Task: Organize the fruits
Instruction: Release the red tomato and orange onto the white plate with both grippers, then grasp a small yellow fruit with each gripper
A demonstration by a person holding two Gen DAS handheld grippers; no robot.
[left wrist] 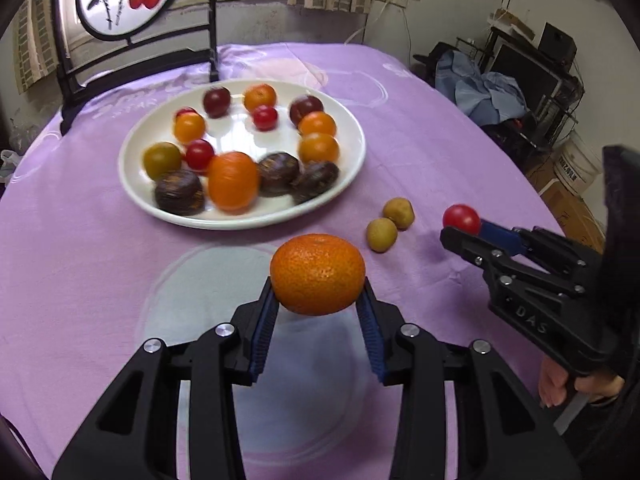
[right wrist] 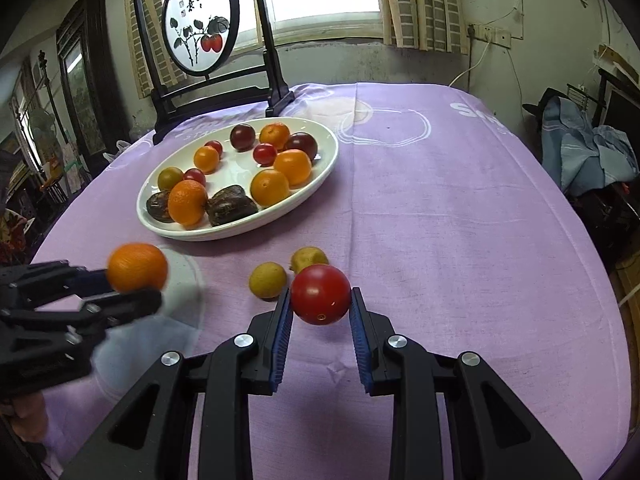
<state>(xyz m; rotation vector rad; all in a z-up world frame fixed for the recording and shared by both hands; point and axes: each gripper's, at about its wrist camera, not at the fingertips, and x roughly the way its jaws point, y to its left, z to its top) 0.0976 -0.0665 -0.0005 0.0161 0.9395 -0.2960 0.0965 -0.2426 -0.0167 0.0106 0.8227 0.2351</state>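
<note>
**Both grippers loaded above the purple cloth, plate of fruit beyond**

Spread across the whole scene: a purple tablecloth point(left wrist: 420, 152), printed with pale outlines, reaching to the far wall.

At the far left edge of the cloth: a black-framed round screen point(right wrist: 202, 20) painted with red fruit and leaves, standing just behind the plate.

On the cloth, left of centre and toward the far side: a white oval plate point(left wrist: 348, 172) holding a mixed load of oranges, red tomatoes, dark plums, one greenish fruit and brown wrinkled fruits, all loosely scattered and some touching.

Near, in the left wrist view: left gripper point(left wrist: 318, 292), jaws closed against the two sides of a mandarin point(left wrist: 317, 274), lifted clear of the cloth on the near side of the plate.

To the right of it: right gripper point(right wrist: 320, 304), blue pads pressed on either side of a red tomatoe-like fruit, the cherry tomato point(right wrist: 321, 294), also raised off the cloth.

Between the two grippers and just beyond them, lying on the cloth near the plate's right rim: two small yellow-brown fruits point(left wrist: 382, 234), side by side and nearly touching.
</note>
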